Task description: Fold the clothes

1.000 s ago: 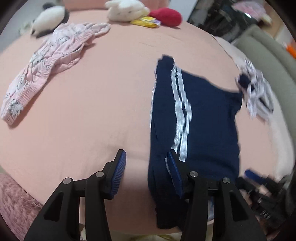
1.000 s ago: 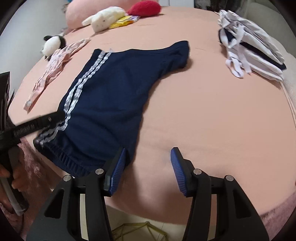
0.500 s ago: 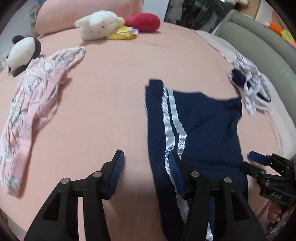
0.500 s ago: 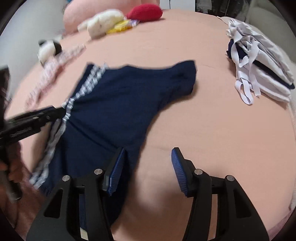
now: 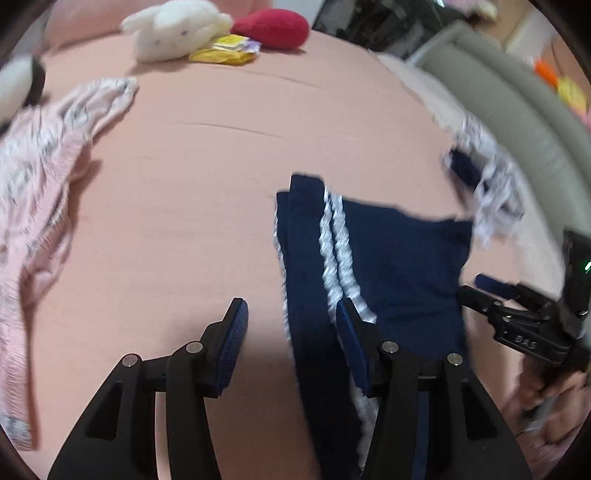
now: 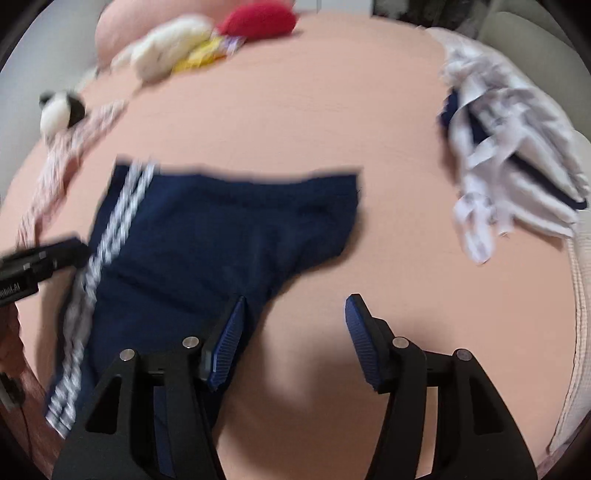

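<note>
Navy shorts with two white side stripes (image 5: 399,266) lie flat on the pink bed; they also show in the right wrist view (image 6: 207,243). My left gripper (image 5: 291,314) is open over the shorts' striped left edge, its right finger above the stripes. My right gripper (image 6: 295,310) is open over the shorts' right edge, its left finger above the navy cloth. Each gripper shows in the other's view: the right one (image 5: 517,314), the left one (image 6: 37,262). Neither holds anything.
A pink patterned garment (image 5: 40,177) lies at the left. A white and navy garment pile (image 6: 509,162) lies at the right near the bed's edge. A white plush (image 5: 177,29), a red cushion (image 5: 273,27), a yellow packet (image 5: 225,53) and a panda toy (image 6: 61,110) sit at the back.
Both grippers have moved forward over the bed, so the shorts sit nearer and lower in both views. Both stay open and the shorts lie as before.
</note>
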{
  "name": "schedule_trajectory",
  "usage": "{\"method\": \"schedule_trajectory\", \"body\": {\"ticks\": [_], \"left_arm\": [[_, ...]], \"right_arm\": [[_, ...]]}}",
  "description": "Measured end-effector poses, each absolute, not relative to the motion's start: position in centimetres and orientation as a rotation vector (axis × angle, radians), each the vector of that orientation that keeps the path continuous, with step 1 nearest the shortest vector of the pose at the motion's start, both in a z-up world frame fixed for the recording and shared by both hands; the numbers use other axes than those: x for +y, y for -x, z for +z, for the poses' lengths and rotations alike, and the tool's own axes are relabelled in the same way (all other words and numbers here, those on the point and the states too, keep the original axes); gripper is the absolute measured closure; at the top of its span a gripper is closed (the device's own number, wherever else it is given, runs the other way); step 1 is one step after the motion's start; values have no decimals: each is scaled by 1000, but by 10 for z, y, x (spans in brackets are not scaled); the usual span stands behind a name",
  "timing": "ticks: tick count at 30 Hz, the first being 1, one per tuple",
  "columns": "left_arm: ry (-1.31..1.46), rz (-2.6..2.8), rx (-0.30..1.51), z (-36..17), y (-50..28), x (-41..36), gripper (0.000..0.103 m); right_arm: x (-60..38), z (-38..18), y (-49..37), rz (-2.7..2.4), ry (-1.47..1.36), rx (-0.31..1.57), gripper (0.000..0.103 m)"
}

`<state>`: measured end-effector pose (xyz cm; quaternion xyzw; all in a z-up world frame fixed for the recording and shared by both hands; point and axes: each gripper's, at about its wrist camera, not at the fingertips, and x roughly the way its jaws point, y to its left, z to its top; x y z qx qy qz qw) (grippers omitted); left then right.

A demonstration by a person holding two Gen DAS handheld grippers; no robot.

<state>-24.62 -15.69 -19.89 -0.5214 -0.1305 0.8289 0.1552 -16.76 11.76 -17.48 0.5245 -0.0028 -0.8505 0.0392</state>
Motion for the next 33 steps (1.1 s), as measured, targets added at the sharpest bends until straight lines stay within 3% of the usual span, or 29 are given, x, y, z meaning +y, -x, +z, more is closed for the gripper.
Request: {"method": "schedule_trajectory", "body": {"ticks": [5, 8, 10, 14, 17, 21, 25, 30, 33], "left_arm": [[1521, 2451, -276, -207, 250, -144, 51], [1488, 2531, -403, -199, 252, -164, 51], [1453, 2516, -514, -196, 253, -175, 51], [1446, 2429, -496, -200, 253, -158, 51], [1509, 2423, -437, -209, 256, -145, 51], [1474, 2397, -583, -204, 256, -148, 51], [1524, 2413, -438, -209, 265, -130, 51], [1566, 2467, -388, -200, 266, -128, 51], [1512, 2459, -408, -193, 260, -128, 51]], "right_arm": [[114, -180, 192, -2606, -1642, -26, 45], [119, -188, 196, -2623, -1745, 21, 45], [127, -181, 193, -2644, -1680, -71, 45], [131, -187, 204, -2666, -1654, 27, 45], [146, -190, 216, -2649, -1697, -42, 44], [140, -168, 215, -2702, -1593, 18, 44], [132, -180, 228, -2696, -1668, 181, 44], [139, -179, 228, -2704, -1660, 61, 44], [109, -164, 205, -2653, -1539, 144, 44]]}}
